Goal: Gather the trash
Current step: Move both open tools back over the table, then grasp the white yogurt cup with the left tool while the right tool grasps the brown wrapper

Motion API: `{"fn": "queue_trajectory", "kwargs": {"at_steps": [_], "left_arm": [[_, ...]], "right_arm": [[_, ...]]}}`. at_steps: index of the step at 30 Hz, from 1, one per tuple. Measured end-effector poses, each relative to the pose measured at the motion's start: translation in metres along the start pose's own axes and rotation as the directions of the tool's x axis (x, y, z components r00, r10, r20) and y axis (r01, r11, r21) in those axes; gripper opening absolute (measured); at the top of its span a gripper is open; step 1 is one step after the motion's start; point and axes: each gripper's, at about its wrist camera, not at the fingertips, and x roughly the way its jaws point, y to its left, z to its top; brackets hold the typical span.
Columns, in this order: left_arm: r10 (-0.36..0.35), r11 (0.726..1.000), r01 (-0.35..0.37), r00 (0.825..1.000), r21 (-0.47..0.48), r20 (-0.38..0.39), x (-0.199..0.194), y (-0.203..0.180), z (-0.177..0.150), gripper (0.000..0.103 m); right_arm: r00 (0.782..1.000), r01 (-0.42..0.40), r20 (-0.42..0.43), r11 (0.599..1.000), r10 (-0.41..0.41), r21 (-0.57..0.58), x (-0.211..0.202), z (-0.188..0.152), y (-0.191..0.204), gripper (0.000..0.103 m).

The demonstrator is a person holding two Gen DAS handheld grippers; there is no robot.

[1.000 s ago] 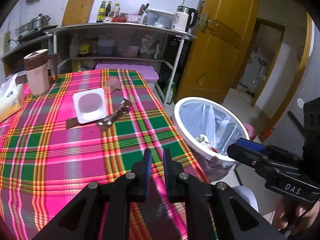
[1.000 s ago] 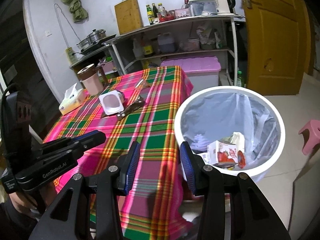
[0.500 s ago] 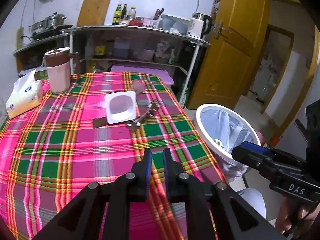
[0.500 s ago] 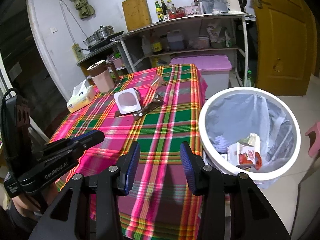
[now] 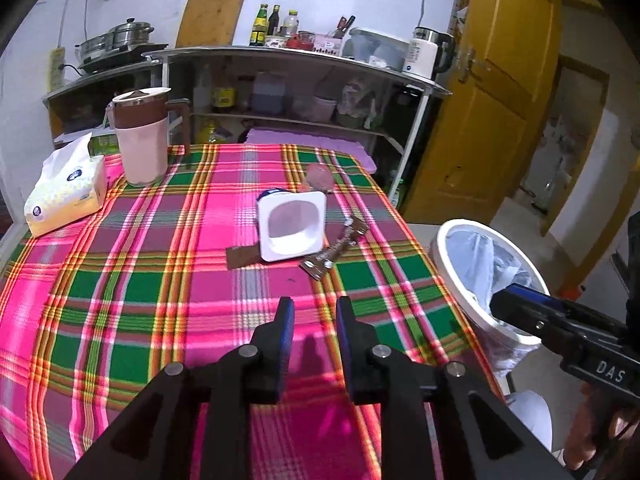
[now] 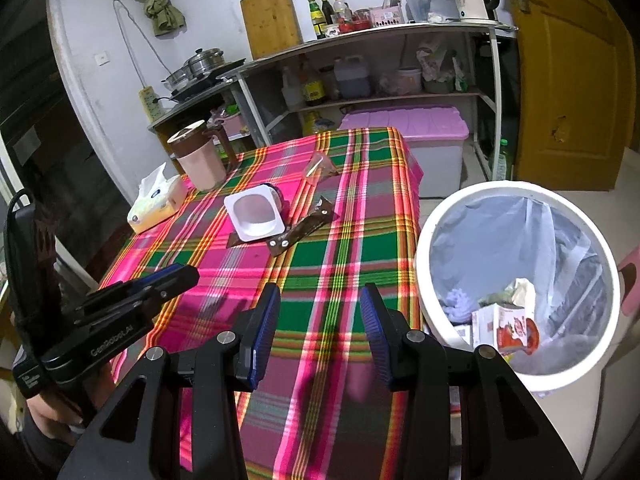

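Black left gripper [image 5: 312,312], blue-padded jaws, silver screws.

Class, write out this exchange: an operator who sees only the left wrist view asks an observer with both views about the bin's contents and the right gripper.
Operator: What is already inside the bin?
Observer: In the trash bin, a red-and-white carton lies among crumpled scraps.
Operator: Is the right gripper carrying anything?
Observer: No. The right gripper is open and empty, above the tablecloth.
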Motion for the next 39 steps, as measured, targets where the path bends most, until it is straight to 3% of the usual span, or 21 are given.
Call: {"fn": "queue_trajectory", "kwargs": {"at_steps": [26,27,29,39], "left_arm": [[0.022,0.999,-0.024,0.997,-0.03,-0.067,0.101,0.036,0.054,0.025],[0.018,0.999,-0.02,0.998,-0.031,-0.064,0.103,0.036,0.054,0.023],[0.014,0.999,-0.016,0.998,-0.028,-0.061,0.104,0.037,0.054,0.007],[-0.012,0.998,0.012,1.0,-0.056,0.013,0.072,0.052,0.046,0.006]], "right_arm": [[0.998,-0.004,-0.063,0.999,0.006,0.033,0.065,0.031,0.0,0.043],[0.998,-0.003,-0.065,0.999,0.005,0.034,0.067,0.032,-0.001,0.043],[0.997,0.002,-0.072,0.999,0.001,0.035,0.073,0.034,-0.002,0.043],[0.994,0.01,-0.106,1.0,-0.007,0.023,0.101,0.043,0.011,0.043]]}}
